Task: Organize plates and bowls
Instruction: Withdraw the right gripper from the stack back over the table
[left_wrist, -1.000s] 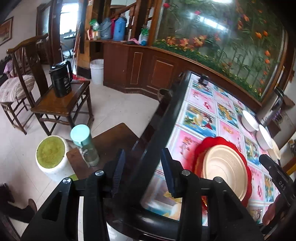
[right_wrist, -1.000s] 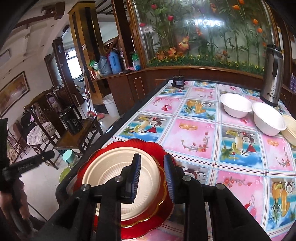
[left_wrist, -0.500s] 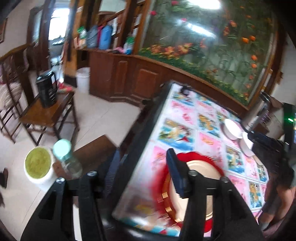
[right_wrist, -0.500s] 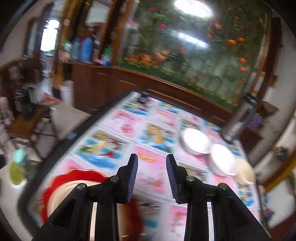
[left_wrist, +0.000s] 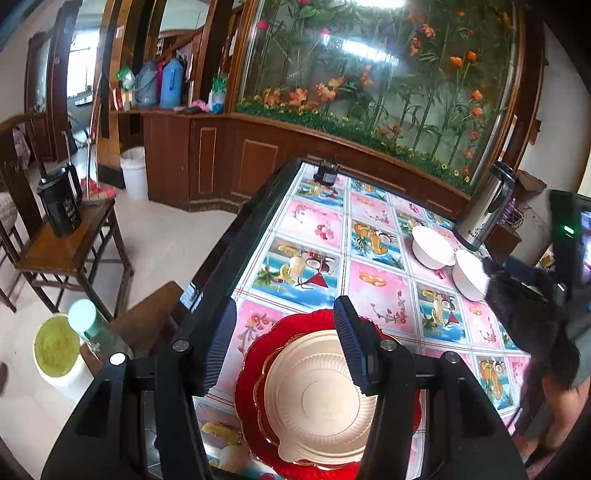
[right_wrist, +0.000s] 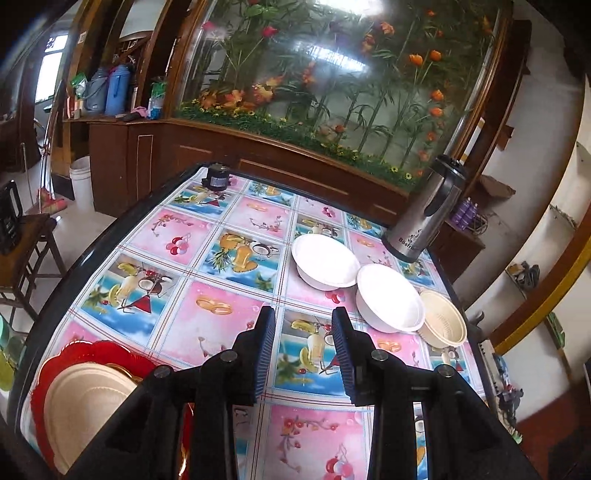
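A cream plate (left_wrist: 317, 398) lies on a red plate (left_wrist: 255, 354) at the near left corner of the table (right_wrist: 207, 328), which is covered by a fruit-patterned cloth, and the left gripper (left_wrist: 286, 343) hangs above this stack with its jaws released and nothing between them. The right gripper (right_wrist: 303, 350) hangs over bare cloth near the middle of the table, its jaws also apart and empty. Beyond it, towards the far right, two white bowls (right_wrist: 325, 260) (right_wrist: 389, 297) and a smaller cream bowl (right_wrist: 443, 323) stand in a row, just in front of a steel flask (right_wrist: 424, 210).
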